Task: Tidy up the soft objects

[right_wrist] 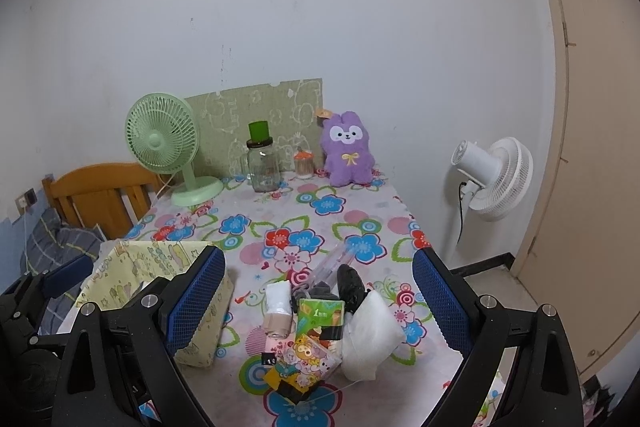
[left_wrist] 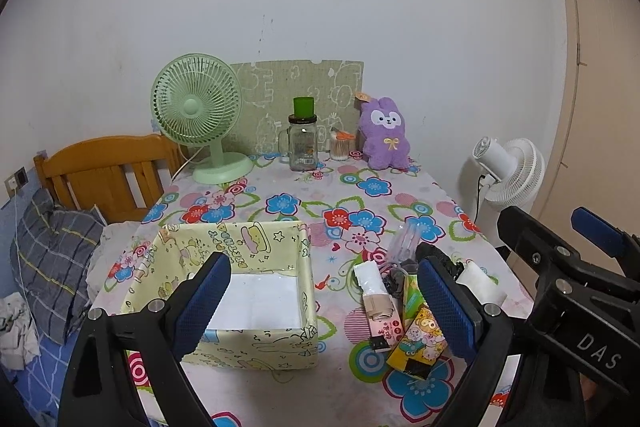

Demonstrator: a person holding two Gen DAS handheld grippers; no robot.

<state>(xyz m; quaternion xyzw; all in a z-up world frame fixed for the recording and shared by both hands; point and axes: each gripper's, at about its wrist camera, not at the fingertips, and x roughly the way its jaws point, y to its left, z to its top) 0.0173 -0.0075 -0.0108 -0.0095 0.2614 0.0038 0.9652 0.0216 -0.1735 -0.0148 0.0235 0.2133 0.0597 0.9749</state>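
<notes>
A pile of small soft things lies on the flowered table: a green tissue pack (right_wrist: 322, 315), a cartoon-printed pack (right_wrist: 304, 359) (left_wrist: 420, 339), a white pouch (right_wrist: 370, 331), a white roll (right_wrist: 278, 297) (left_wrist: 370, 277) and a black bundle (right_wrist: 350, 285). Left of the pile stands an open yellow cartoon box (left_wrist: 236, 239) (right_wrist: 152, 267) with a bare white floor. My left gripper (left_wrist: 326, 303) is open, straddling the box's right wall and the pile. My right gripper (right_wrist: 318, 301) (left_wrist: 560, 227) is open above the pile, holding nothing. A purple plush rabbit (left_wrist: 386, 133) (right_wrist: 349, 155) sits at the table's far edge.
At the back of the table stand a green desk fan (left_wrist: 198, 115), a glass jar with a green cup (left_wrist: 303, 143) and a small jar of swabs (left_wrist: 341, 147). A clear plastic tube (right_wrist: 332, 263) lies by the pile. A white floor fan (right_wrist: 492, 179) stands right; a bed (left_wrist: 56, 259) lies left.
</notes>
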